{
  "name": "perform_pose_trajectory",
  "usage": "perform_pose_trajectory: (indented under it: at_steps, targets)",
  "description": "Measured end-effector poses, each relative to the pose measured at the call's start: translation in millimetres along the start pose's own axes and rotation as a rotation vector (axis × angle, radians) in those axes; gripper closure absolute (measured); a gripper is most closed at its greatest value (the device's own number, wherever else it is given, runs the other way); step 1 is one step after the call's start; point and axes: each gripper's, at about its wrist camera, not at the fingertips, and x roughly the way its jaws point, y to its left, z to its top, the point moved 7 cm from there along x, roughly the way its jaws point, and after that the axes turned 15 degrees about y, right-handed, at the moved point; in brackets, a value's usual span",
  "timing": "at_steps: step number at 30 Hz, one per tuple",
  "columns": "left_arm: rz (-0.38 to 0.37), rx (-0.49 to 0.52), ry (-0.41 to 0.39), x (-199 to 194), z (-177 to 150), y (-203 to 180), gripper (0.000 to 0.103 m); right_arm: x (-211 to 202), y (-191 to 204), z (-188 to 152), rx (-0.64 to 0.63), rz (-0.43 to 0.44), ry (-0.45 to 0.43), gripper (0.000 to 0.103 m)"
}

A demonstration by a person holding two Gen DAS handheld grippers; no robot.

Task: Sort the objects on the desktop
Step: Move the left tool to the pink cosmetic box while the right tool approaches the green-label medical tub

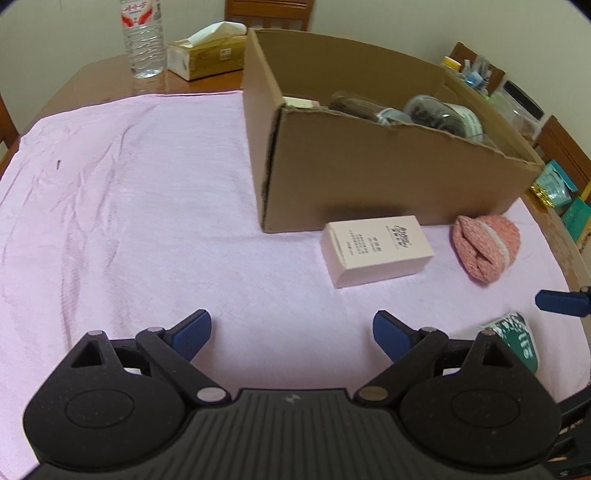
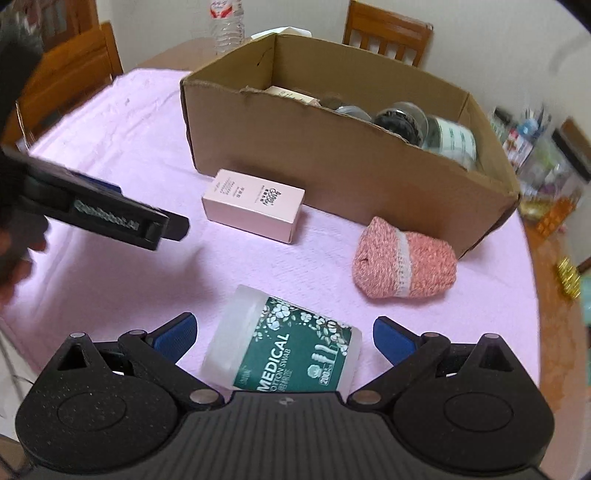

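Note:
My right gripper (image 2: 284, 334) is open around a cotton swab jar (image 2: 284, 350) with a green label, lying on its side on the pink cloth (image 2: 129, 147). A gap shows between the jar and each pad. A pink carton (image 2: 255, 206) lies in front of the cardboard box (image 2: 332, 166), and a rolled pink sock (image 2: 402, 258) lies to its right. The box holds jars and other items. My left gripper (image 1: 291, 332) is open over bare cloth (image 1: 129, 184), with the pink carton (image 1: 376, 251) and the sock (image 1: 485, 247) ahead on its right. The swab jar (image 1: 517, 339) peeks out at that view's right edge.
A water bottle (image 1: 142, 37) and a tissue box (image 1: 207, 51) stand on the wooden table beyond the cloth. Wooden chairs (image 2: 388, 33) ring the table. Packets and small containers (image 1: 554, 184) crowd the table's right side. In the right wrist view the left gripper (image 2: 110, 218) reaches in from the left.

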Motion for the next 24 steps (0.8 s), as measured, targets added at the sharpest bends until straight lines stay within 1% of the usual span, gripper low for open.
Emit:
perform_pose_trajectory:
  at_steps: [1,2,6,10,14,19,24]
  targets:
    - [-0.006,0.007,0.001,0,0,-2,0.009,1,-1,-1,-0.006,-0.027,-0.002,0.0]
    - [-0.01,0.012,0.003,1,-1,-5,0.009,2,-2,-2,-0.008,-0.029,-0.003,0.0]
    - [-0.028,0.033,0.002,5,1,-17,0.009,5,-12,-9,0.044,0.016,0.027,0.0]
    - [-0.046,0.052,-0.001,10,4,-32,0.009,11,-25,-18,0.121,0.08,0.068,0.0]
    - [-0.052,0.072,-0.013,14,11,-47,0.009,16,-35,-26,0.168,0.088,0.083,0.0]
    - [-0.017,0.05,-0.059,19,26,-59,0.008,17,-47,-31,0.194,0.114,0.094,0.0]
    - [0.025,0.039,-0.063,31,34,-68,0.008,18,-49,-34,0.175,0.138,0.101,0.0]
